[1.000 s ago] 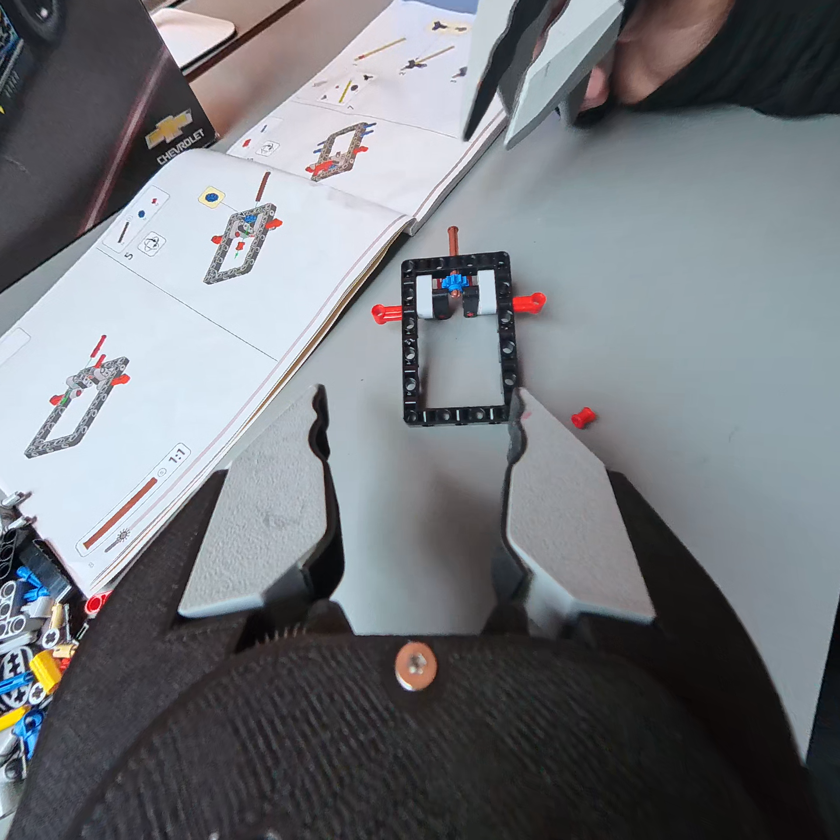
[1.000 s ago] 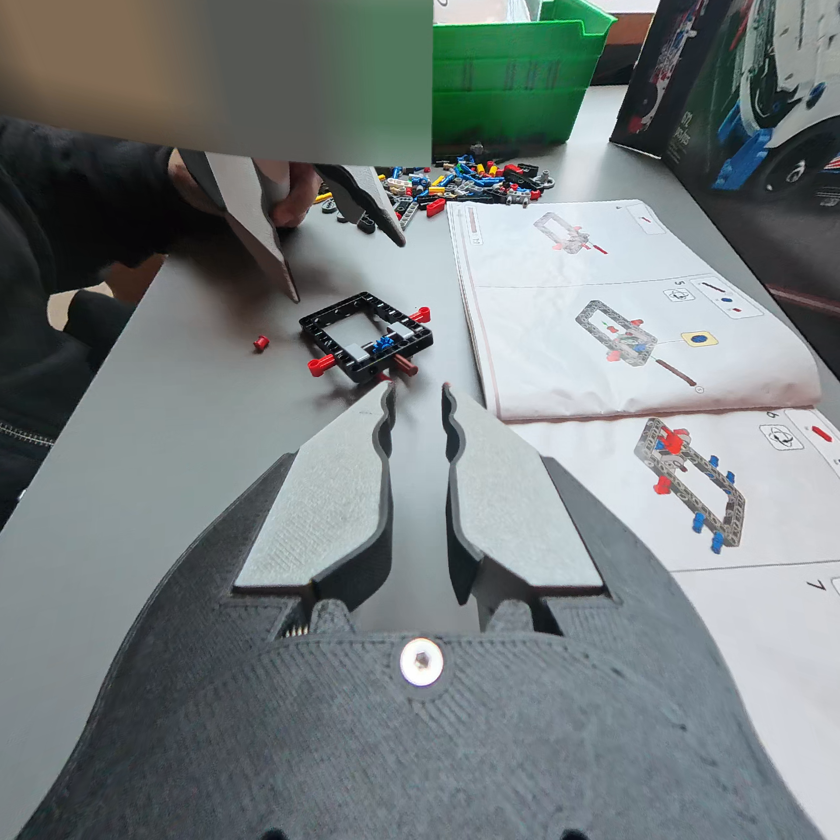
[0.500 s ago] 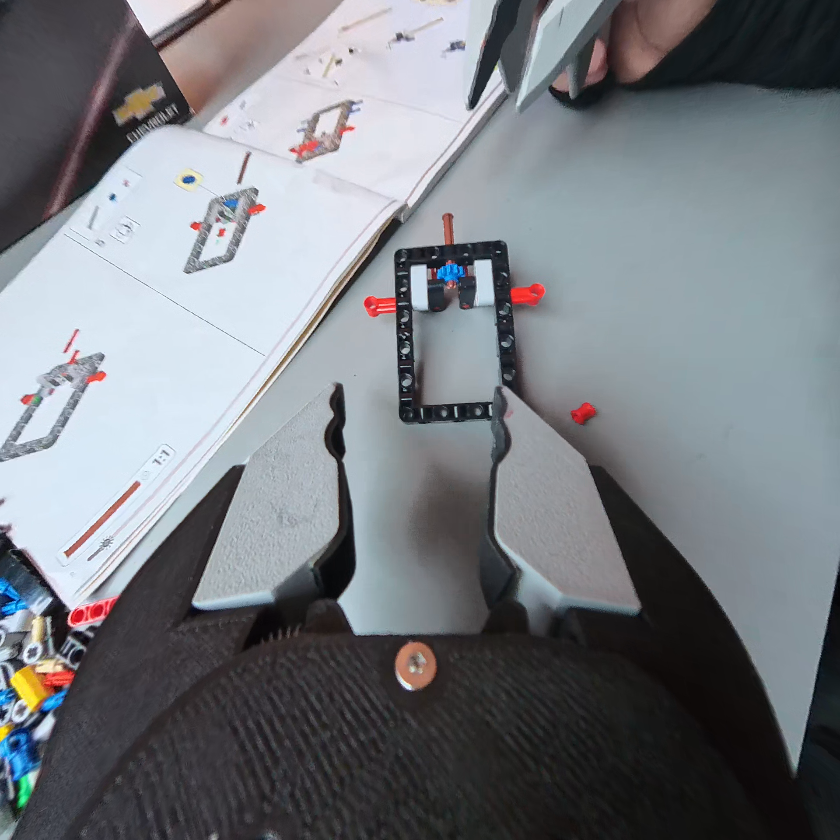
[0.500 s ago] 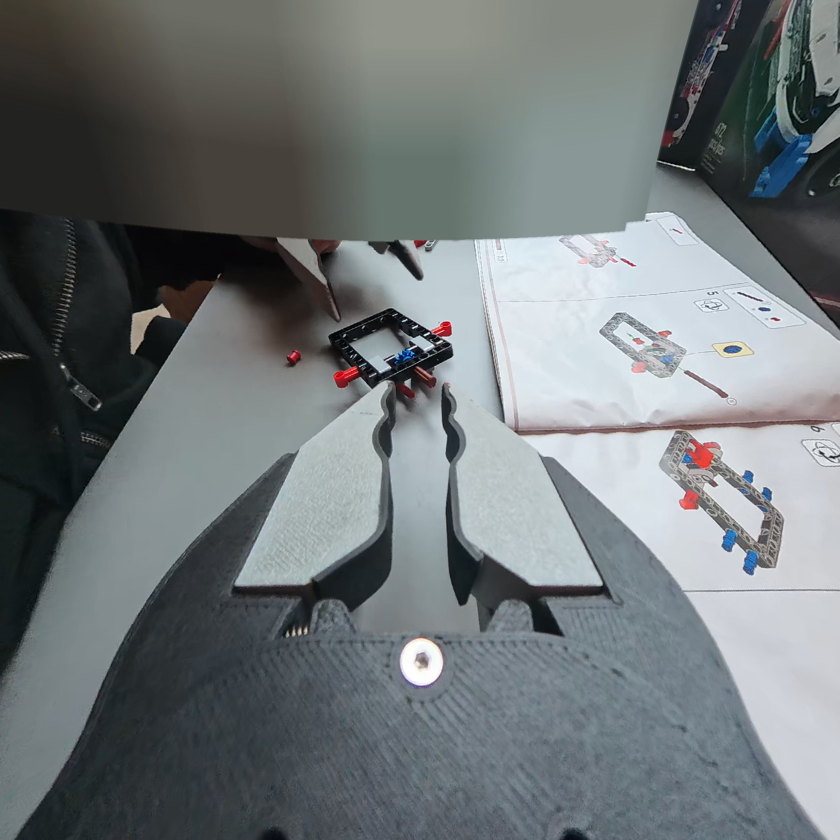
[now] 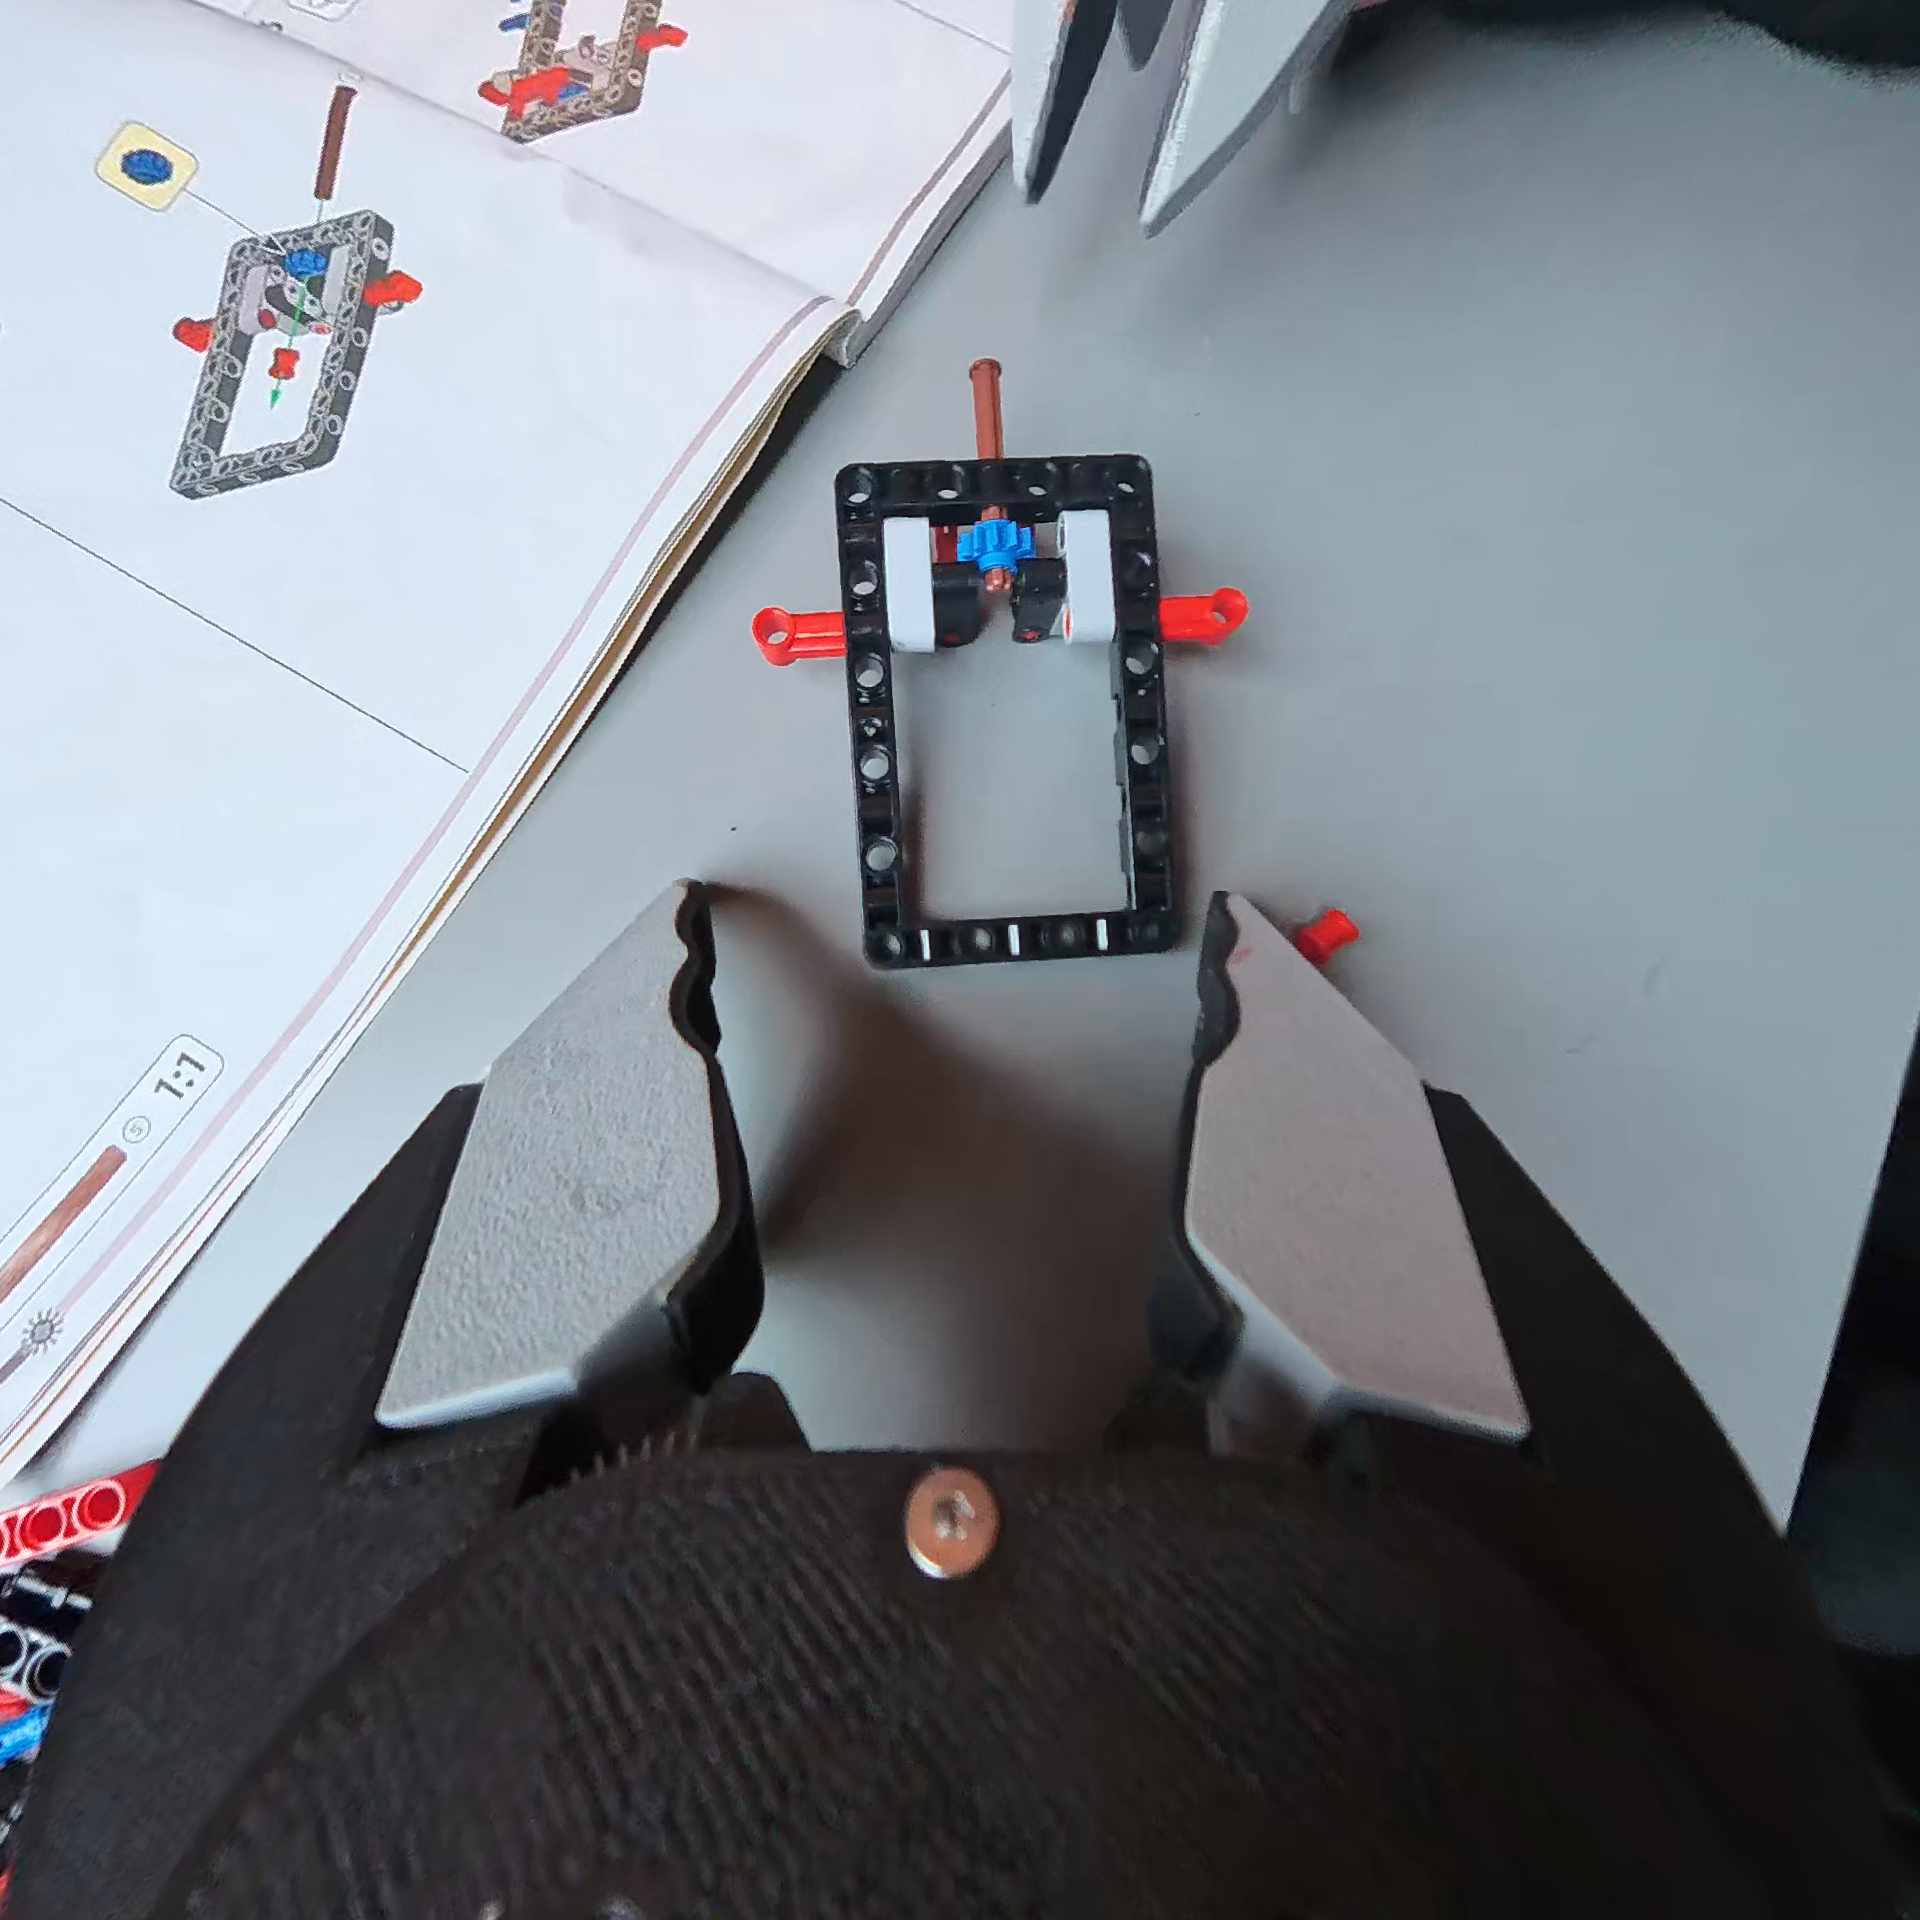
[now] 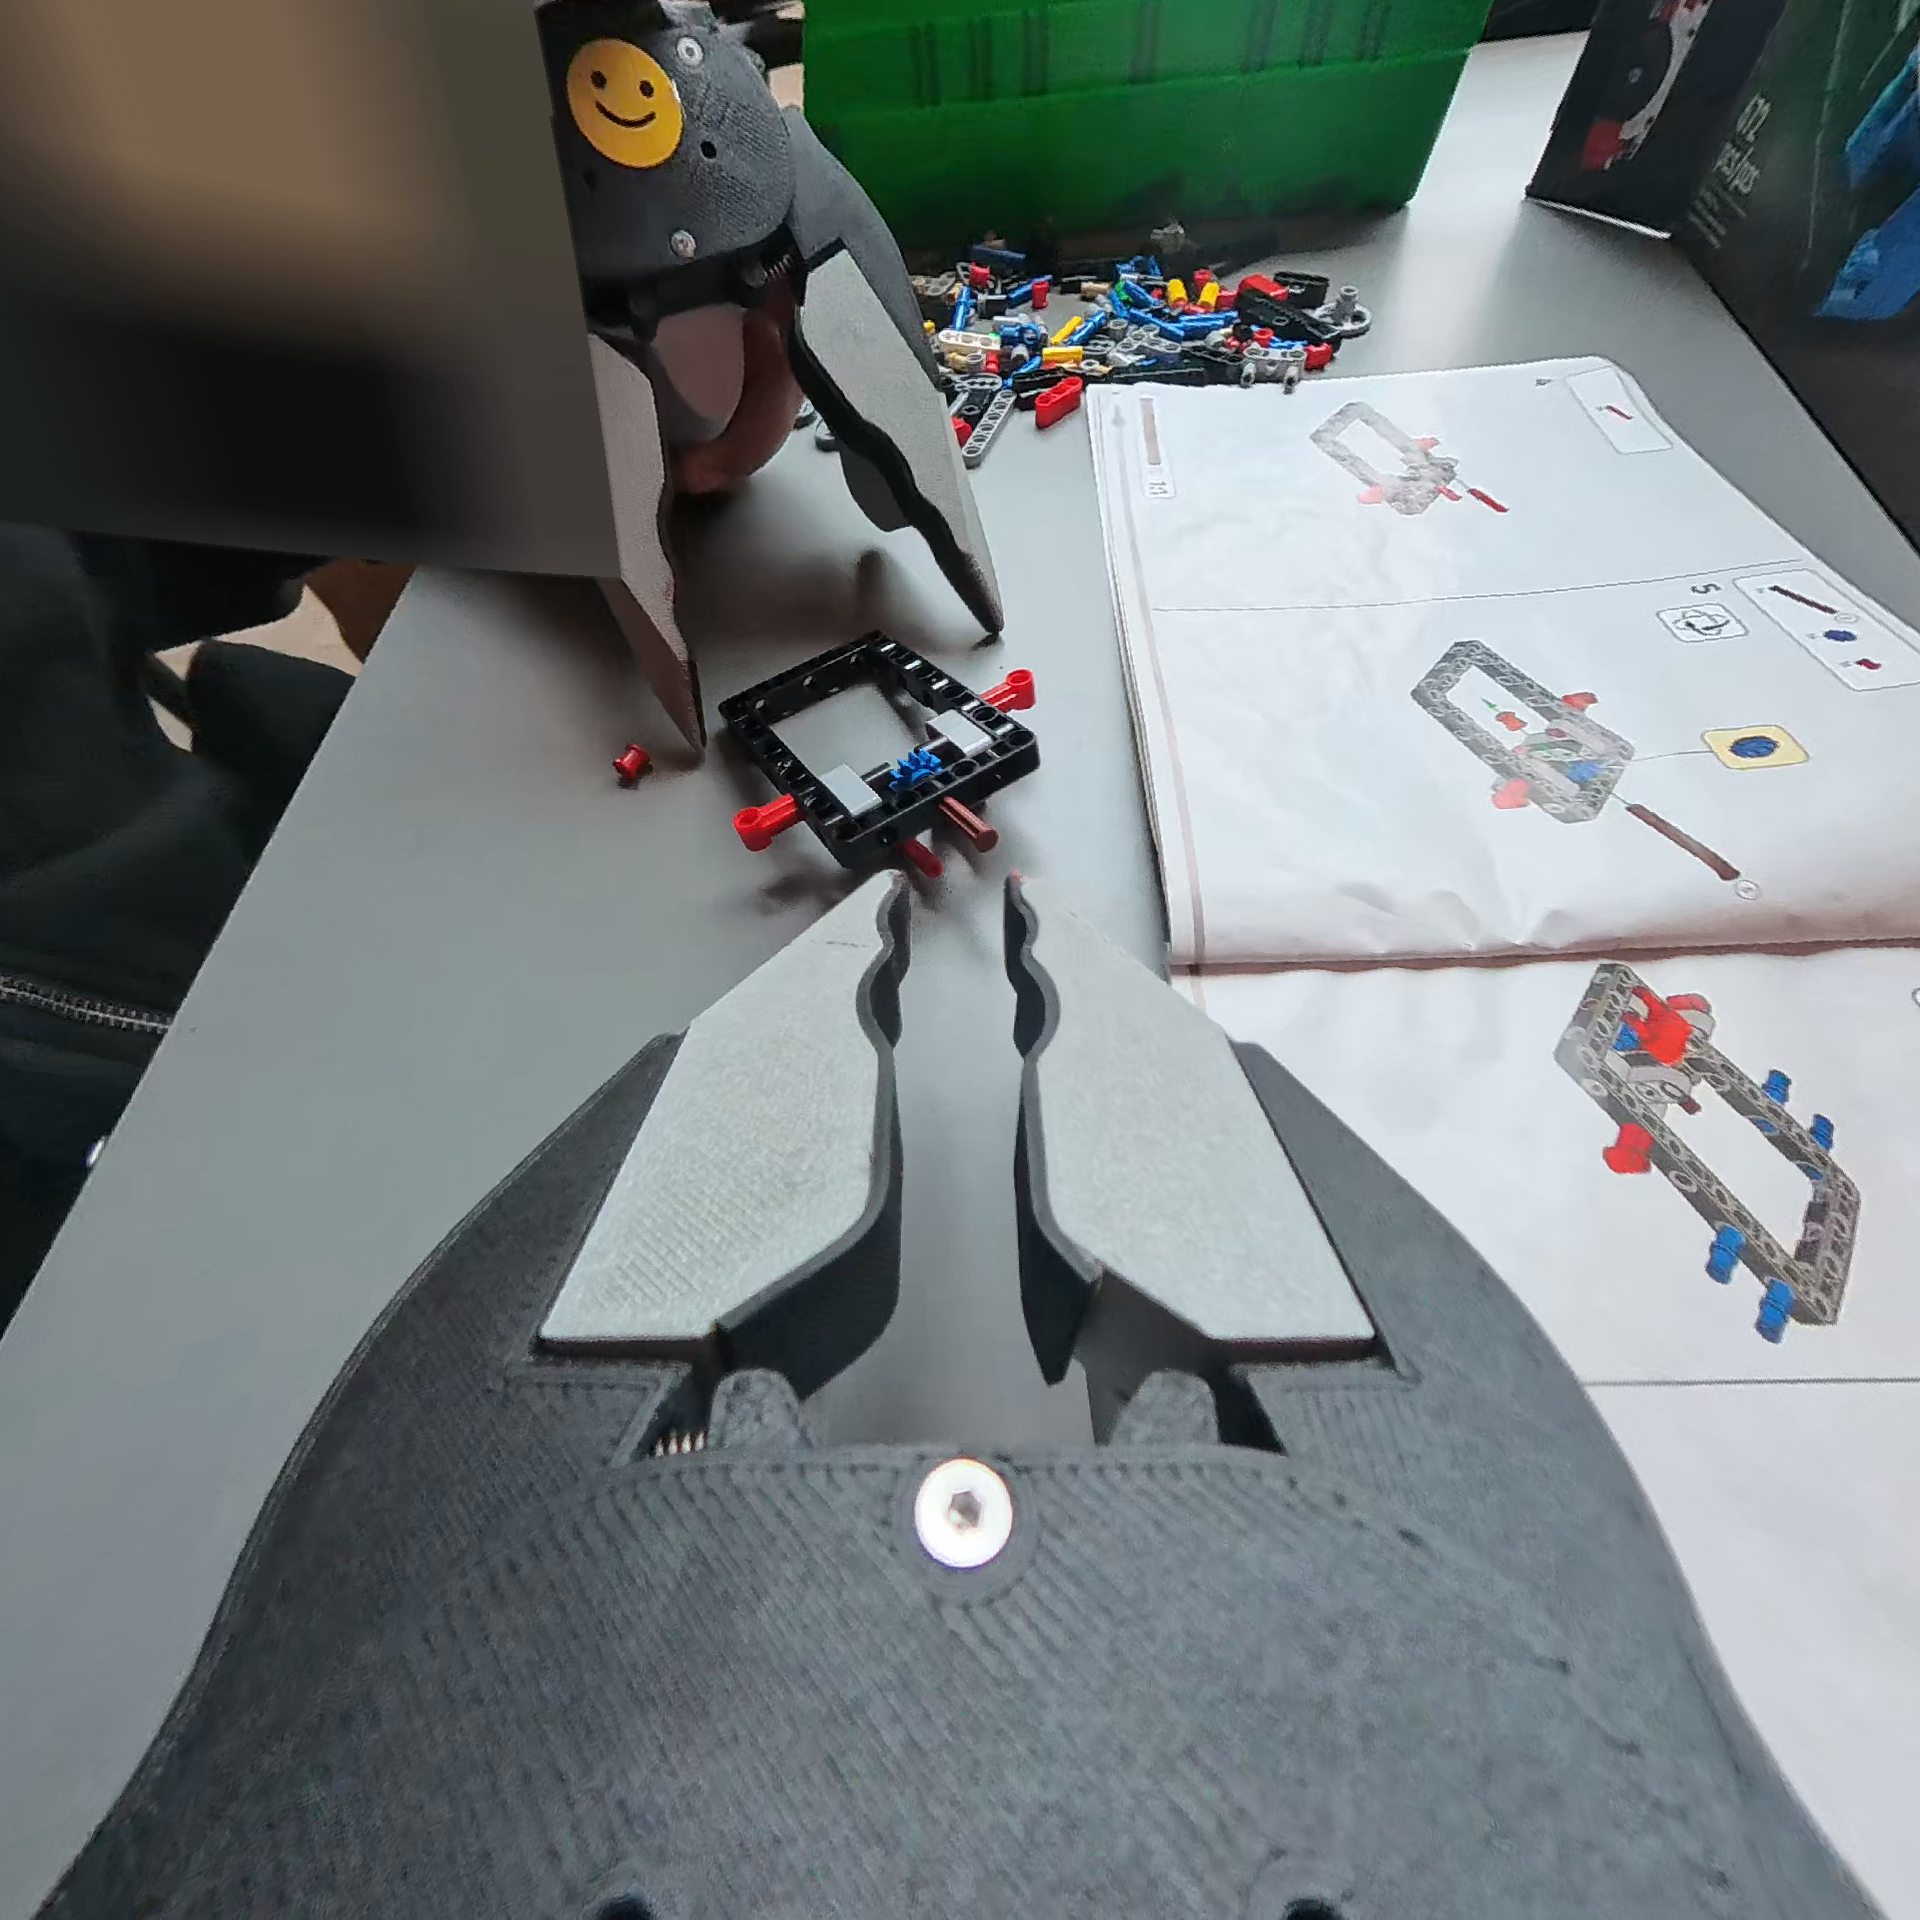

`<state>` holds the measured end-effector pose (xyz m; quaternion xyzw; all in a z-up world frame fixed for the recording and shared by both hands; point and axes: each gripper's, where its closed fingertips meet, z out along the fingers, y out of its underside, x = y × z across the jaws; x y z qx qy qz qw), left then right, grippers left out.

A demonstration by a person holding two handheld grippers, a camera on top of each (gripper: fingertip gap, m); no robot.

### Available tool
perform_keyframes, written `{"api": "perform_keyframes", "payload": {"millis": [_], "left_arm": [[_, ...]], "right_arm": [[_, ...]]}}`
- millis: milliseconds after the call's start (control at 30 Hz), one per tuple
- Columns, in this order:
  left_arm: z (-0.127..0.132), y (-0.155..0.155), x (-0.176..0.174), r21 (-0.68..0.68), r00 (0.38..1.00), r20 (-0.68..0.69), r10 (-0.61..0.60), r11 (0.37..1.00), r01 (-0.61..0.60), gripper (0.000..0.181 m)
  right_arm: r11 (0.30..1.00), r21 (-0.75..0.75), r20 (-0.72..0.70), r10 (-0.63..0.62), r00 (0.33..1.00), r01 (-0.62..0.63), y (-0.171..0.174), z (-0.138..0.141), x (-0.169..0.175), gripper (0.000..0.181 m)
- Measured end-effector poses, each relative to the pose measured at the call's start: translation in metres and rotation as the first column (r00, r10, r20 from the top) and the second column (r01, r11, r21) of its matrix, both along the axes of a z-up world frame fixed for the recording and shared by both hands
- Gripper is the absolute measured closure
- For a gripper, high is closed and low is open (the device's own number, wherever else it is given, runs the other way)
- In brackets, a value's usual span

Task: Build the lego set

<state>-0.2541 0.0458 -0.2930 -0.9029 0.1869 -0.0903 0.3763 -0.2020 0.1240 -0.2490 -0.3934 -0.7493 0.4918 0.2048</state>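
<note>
grey tabletop (image 5: pixel 1507 520) carries the black lego frame (image 5: pixel 1008 717), lying flat beside the open instruction booklet (image 5: pixel 436 520). left tool (image 5: pixel 956 914) is spread wide and empty, its tips at the frame's near end; a loose red pin (image 5: pixel 1325 932) lies just beside one tip. right tool (image 6: pixel 956 883), slightly parted and empty, points at the frame's brown axle (image 6: pixel 971 828). loose pieces (image 6: pixel 1132 322) lie before a green bin (image 6: pixel 1132 114).

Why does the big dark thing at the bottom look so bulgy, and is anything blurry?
Left wrist view: wide-angle lens swells the left gripper; black frame sharp, soft shadow below it. Right wrist view: right gripper likewise; green bin soft.
</note>
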Motion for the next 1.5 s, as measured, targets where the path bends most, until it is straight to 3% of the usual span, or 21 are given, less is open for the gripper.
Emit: {"api": "perform_keyframes", "payload": {"millis": [267,367,1200,1500], "left_arm": [[0.0,0.004,0.004,0.007,1.0,-0.012,-0.008,1.0,0.008,0.101],[0.001,0.004,0.007,0.014,1.0,-0.007,-0.024,1.0,0.024,0.121],[0.001,0.008,0.007,0.013,0.998,-0.001,-0.056,0.998,0.056,0.122],[0.001,0.008,0.008,0.012,0.998,0.002,-0.058,0.998,0.058,0.122]], "right_arm": [[0.999,-0.028,0.067,0.033,0.997,-0.031,-0.008,-0.005,-0.01,0.171],[1.0,0.004,0.093,0.026,0.995,-0.026,-0.008,-0.011,-0.013,0.181],[0.995,0.059,0.116,0.079,0.99,-0.086,-0.015,-0.019,-0.022,0.181],[0.986,-0.068,0.212,0.162,0.964,-0.15,-0.02,-0.02,-0.022,0.181]]}}
